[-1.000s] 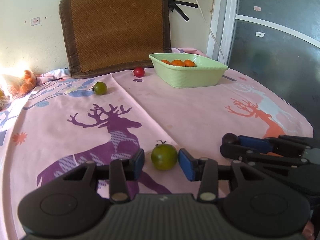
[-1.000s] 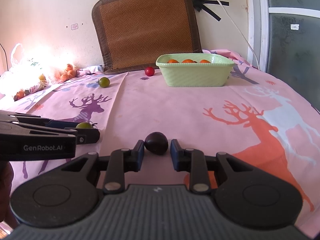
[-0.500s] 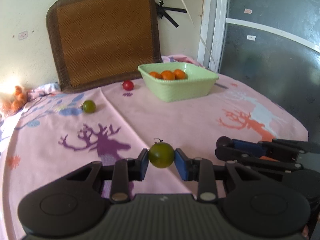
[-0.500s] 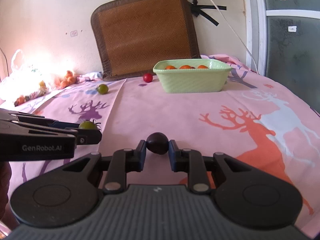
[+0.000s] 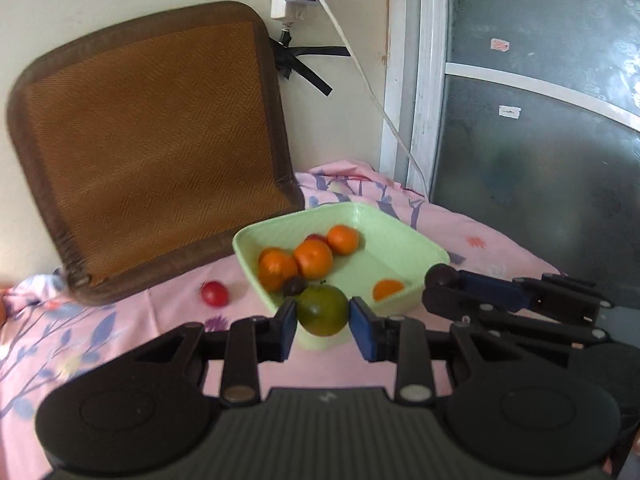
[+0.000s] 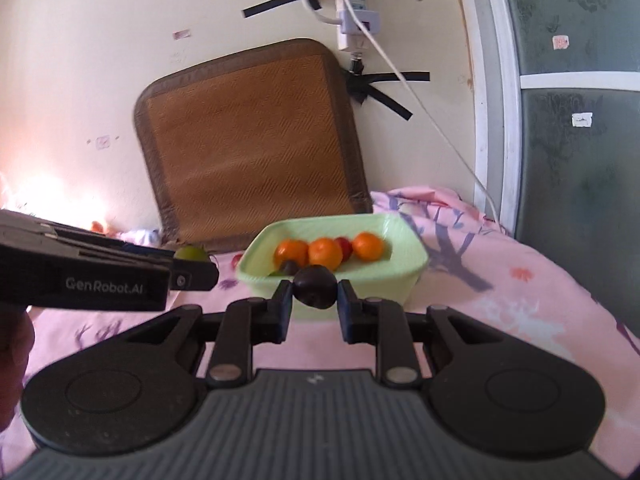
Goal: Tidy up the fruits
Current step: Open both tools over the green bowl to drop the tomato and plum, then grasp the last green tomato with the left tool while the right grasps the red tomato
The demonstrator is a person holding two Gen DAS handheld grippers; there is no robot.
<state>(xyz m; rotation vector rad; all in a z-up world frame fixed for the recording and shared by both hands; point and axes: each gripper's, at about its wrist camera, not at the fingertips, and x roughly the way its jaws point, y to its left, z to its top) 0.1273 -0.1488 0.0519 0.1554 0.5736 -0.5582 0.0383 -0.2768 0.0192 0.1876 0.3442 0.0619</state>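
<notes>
Left gripper (image 5: 323,321) is pinching a green fruit (image 5: 322,310) and right gripper (image 6: 314,300) is pinching a dark fruit (image 6: 315,286), both hanging at the near rim of the green bowl (image 5: 404,236) holding oranges (image 5: 313,257); delivery step, next calling for clearing the rim, then releasing.

Soft daylight fills the room, and a blown-out glare burns left of the woven mat (image 6: 252,152). Everything looks slightly smeared, probably motion blur. The wall and door frame (image 5: 404,80) bow near the edges.
</notes>
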